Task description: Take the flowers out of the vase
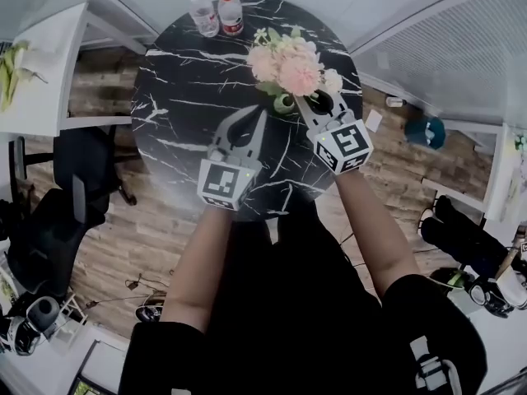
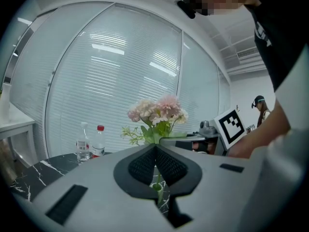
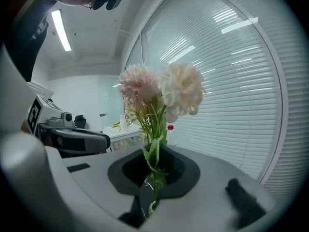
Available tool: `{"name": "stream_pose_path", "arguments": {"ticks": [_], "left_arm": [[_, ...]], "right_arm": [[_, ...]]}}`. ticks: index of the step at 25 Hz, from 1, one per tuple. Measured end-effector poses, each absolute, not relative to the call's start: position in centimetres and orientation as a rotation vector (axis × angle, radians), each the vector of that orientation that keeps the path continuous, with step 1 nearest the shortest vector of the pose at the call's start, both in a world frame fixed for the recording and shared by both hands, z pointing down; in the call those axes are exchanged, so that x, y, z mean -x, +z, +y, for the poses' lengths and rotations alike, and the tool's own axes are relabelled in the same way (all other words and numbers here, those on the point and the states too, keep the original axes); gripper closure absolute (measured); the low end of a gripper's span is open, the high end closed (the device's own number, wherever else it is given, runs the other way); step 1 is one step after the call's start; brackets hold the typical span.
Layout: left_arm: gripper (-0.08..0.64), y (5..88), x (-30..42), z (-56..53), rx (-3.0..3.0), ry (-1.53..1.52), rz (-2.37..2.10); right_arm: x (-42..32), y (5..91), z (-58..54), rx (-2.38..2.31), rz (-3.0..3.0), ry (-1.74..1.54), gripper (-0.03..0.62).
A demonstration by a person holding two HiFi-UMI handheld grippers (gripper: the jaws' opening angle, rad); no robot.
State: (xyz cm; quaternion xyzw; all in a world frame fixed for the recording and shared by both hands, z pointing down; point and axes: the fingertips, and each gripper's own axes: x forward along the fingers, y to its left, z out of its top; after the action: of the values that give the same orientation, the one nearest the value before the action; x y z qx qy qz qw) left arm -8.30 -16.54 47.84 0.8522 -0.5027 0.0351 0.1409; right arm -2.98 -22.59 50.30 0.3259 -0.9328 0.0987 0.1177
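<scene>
A bunch of pink and cream flowers (image 1: 288,62) stands over a small green vase (image 1: 284,103) on the round black marble table (image 1: 189,81). My right gripper (image 1: 306,99) comes in from the right, just above the vase mouth. In the right gripper view it (image 3: 153,153) is shut on the green stems, with the blooms (image 3: 161,88) rising above the pads. My left gripper (image 1: 259,113) sits just left of the vase. Its pads (image 2: 145,163) meet with nothing between them. Past them I see the flowers (image 2: 159,111) and a green piece of stem or vase (image 2: 158,187).
Two water bottles (image 1: 204,13) (image 1: 230,11) stand at the table's far edge. A white desk (image 1: 33,72) and a black chair (image 1: 49,220) are to the left. Window blinds lie beyond the table, and a person (image 2: 260,108) stands far off.
</scene>
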Motion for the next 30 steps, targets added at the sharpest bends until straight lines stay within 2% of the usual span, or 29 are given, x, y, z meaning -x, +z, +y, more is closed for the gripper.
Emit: {"name": "stream_pose_path", "arguments": {"ticks": [15,30], "left_arm": [[0.549,42.4,9.2,-15.7,-2.549,0.033,-1.447],[0.549,41.4,11.3,-13.8,-2.577,0.036,-1.428]], "right_arm": [[3.7,42.7,-21.5,-0.993,-2.767,0.175,0.554],[5.5,43.2,-18.6,-0.988,-2.685,0.263,0.554]]}}
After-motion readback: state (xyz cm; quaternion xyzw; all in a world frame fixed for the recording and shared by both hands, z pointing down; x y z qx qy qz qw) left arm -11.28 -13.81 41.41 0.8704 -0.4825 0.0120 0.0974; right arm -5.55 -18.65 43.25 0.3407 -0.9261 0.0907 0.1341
